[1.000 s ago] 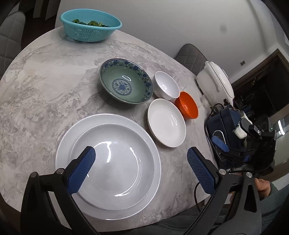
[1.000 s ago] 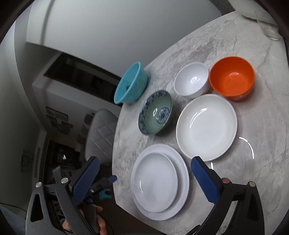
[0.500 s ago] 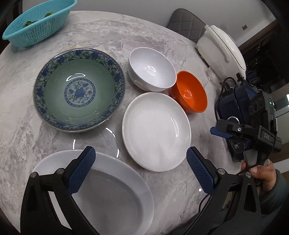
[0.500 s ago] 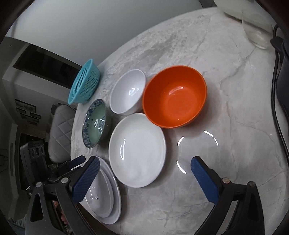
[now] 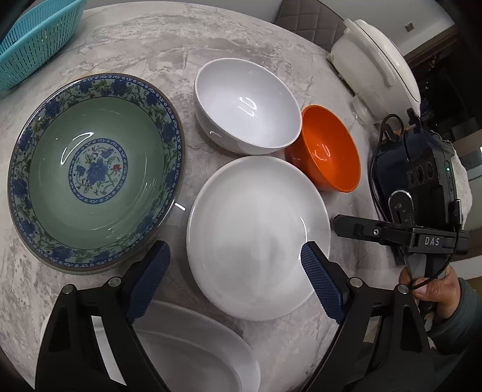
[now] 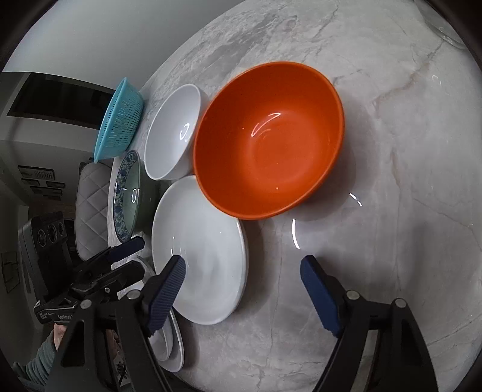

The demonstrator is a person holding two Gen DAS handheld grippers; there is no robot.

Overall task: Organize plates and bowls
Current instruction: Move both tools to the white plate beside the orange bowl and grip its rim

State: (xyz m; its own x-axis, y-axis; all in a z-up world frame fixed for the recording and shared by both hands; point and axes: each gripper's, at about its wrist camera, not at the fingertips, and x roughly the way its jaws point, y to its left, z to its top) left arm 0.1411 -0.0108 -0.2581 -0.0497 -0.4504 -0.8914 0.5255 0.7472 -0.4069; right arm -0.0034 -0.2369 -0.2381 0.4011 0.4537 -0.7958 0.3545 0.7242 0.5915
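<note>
A small white plate (image 5: 256,238) lies on the marble table (image 5: 168,45), with a white bowl (image 5: 247,102) and an orange bowl (image 5: 328,150) behind it. At the left sits a green bowl with a blue floral rim (image 5: 96,169). Stacked large white plates (image 5: 186,355) are at the near edge. My left gripper (image 5: 235,271) hovers over the small plate's near rim, its jaws closing with no pad pressing on it. My right gripper (image 6: 242,283) hangs over the plate's (image 6: 198,250) right edge, below the orange bowl (image 6: 268,141). Its jaws are closing too, touching nothing.
A teal basket (image 5: 30,39) stands at the far left and a white rice cooker (image 5: 376,60) at the far right. A clear glass (image 6: 446,27) sits behind the orange bowl. A person's hand (image 5: 433,286) grips the right tool. Bare marble (image 6: 406,181) lies right of the orange bowl.
Both grippers came down and forward: the left from over the large plates to the small white plate, the right toward the orange bowl. Both pairs of jaws have narrowed.
</note>
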